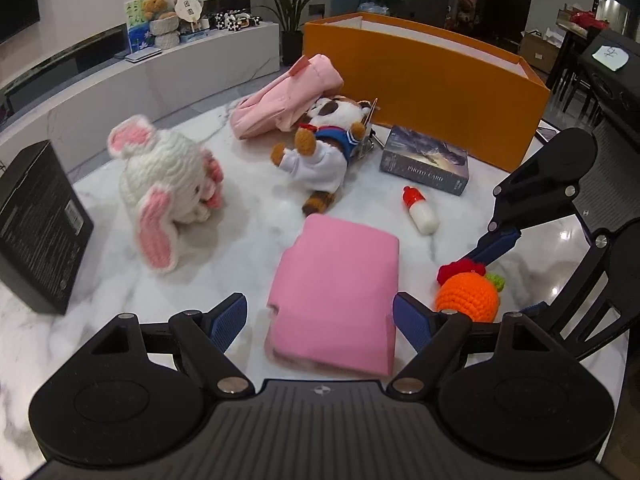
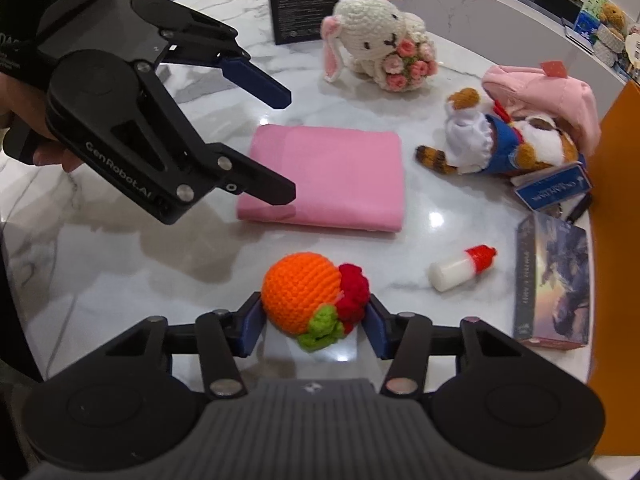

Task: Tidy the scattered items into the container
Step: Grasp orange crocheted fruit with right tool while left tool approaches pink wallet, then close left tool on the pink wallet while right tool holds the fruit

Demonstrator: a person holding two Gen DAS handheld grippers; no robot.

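Fingers of the right gripper point(image 2: 312, 320) clamp the crochet orange point(image 2: 308, 300) just above the marble table point(image 2: 120, 264). Next comes, I judge, a carry rightward to the orange container point(image 1: 424, 80), its inside hidden. Beside it, the left gripper point(image 1: 320, 320) hangs spread over the pink cloth point(image 1: 336, 288).

Both wrist views low, near table point(image 1: 120, 320); share pink cloth point(image 1: 336, 280), crossing angles.
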